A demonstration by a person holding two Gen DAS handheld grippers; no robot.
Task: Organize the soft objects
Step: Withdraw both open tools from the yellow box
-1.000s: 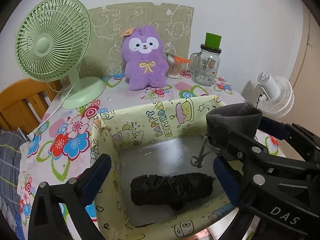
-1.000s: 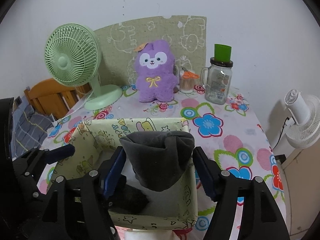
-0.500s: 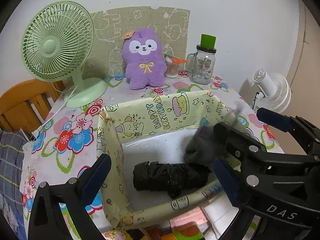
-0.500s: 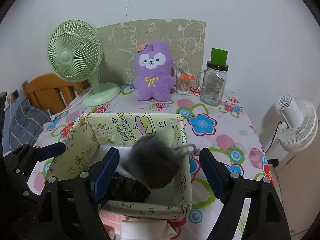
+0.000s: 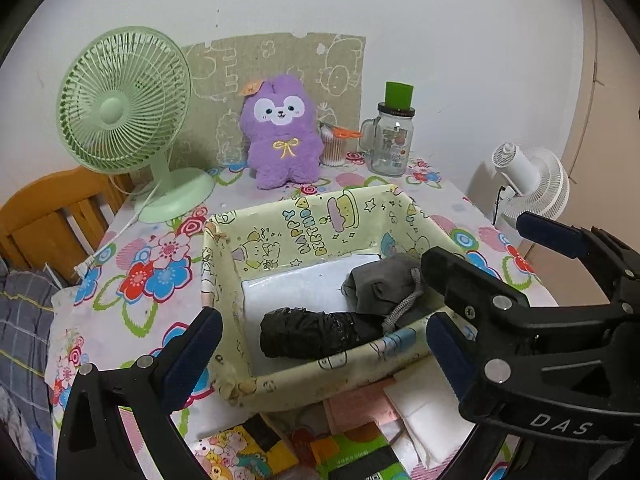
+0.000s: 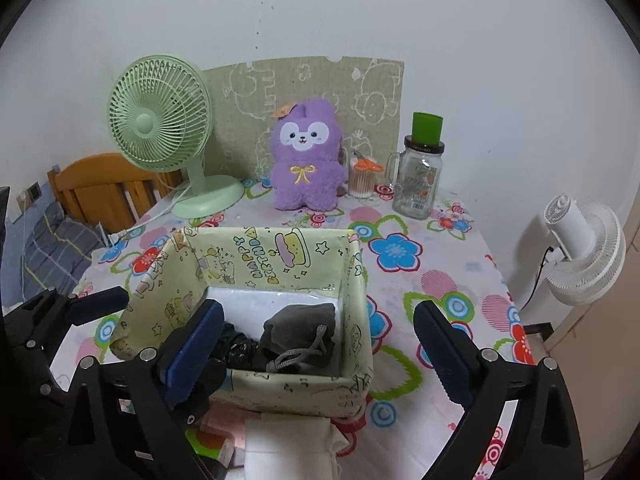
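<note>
Grey pouch lies in fabric box at desk's near edge, beside black bundle. Right hand-held gripper jaws just opened, released; left hand-held gripper released, empty. Drop step likely done; next: fetch purple plush at desk's far edge.

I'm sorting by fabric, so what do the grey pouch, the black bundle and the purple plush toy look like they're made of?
Grey pouch: matte soft knit or fleece-like cloth, judging by its limp folds and woven drawcord. Black bundle: probably thin plastic film or coated fabric, since it is crinkled with glossy highlights. Purple plush toy: fuzzy synthetic pile, with a shaggy surface and an embroidered yellow bow.
</note>
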